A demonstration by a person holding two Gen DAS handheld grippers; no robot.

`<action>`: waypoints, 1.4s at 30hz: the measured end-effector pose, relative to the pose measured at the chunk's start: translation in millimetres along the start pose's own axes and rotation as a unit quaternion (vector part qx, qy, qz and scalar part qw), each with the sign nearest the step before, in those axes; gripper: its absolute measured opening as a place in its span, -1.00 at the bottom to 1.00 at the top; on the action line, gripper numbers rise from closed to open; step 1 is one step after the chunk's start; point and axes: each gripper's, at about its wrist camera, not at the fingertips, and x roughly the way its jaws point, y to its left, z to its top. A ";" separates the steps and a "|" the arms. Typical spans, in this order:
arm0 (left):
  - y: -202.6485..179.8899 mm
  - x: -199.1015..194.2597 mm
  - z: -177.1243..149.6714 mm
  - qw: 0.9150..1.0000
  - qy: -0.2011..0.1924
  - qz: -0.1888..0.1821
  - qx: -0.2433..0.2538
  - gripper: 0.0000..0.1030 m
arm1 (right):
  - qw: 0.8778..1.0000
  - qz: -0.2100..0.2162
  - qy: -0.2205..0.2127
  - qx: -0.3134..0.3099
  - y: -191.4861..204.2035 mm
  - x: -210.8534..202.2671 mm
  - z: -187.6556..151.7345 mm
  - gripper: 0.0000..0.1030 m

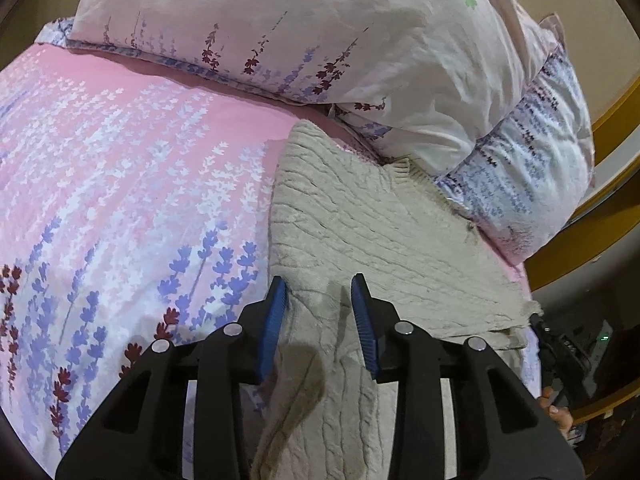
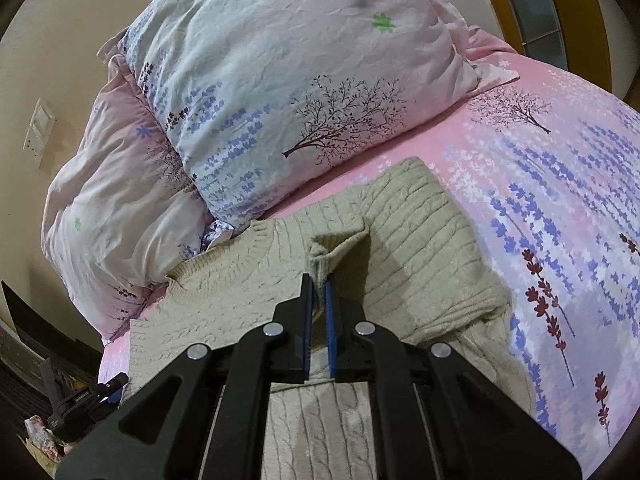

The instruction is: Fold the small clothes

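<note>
A beige cable-knit sweater [image 1: 380, 220] lies flat on the pink floral bedsheet [image 1: 120, 160]. My left gripper [image 1: 320, 288] is open, its blue pads straddling the sweater's near left edge just above the fabric. In the right wrist view the sweater [image 2: 420, 240] lies with its neckline toward the pillows. My right gripper [image 2: 319, 284] is shut on a raised fold of the sweater's knit, a ribbed edge bunched above the pads and lifted off the garment.
Two large floral pillows [image 1: 300, 28] [image 2: 288, 80] are stacked at the head of the bed, touching the sweater's far edge. A wooden frame [image 1: 608, 184] and dark floor clutter [image 2: 80, 400] lie beyond the bed's edge. A wall switch [image 2: 40, 128] is at left.
</note>
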 end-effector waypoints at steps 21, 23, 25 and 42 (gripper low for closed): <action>2.6 20.1 17.0 0.999 -0.004 0.038 0.000 -0.42 | 1.000 0.001 0.006 -0.002 -4.0 1.6 -1.9 -0.89; 4.2 20.0 16.3 0.999 -0.007 0.038 -0.001 -0.56 | 1.000 0.001 0.006 -0.002 -4.0 1.8 -1.9 -0.89; 5.6 19.5 17.5 0.999 -0.011 0.034 -0.001 -0.76 | 1.000 0.001 0.007 -0.002 -4.3 2.1 -2.4 -0.89; 36.0 2.1 22.0 1.000 -0.020 -0.013 -0.009 -0.95 | 0.998 -0.011 0.065 0.010 -24.6 7.4 -12.4 -0.64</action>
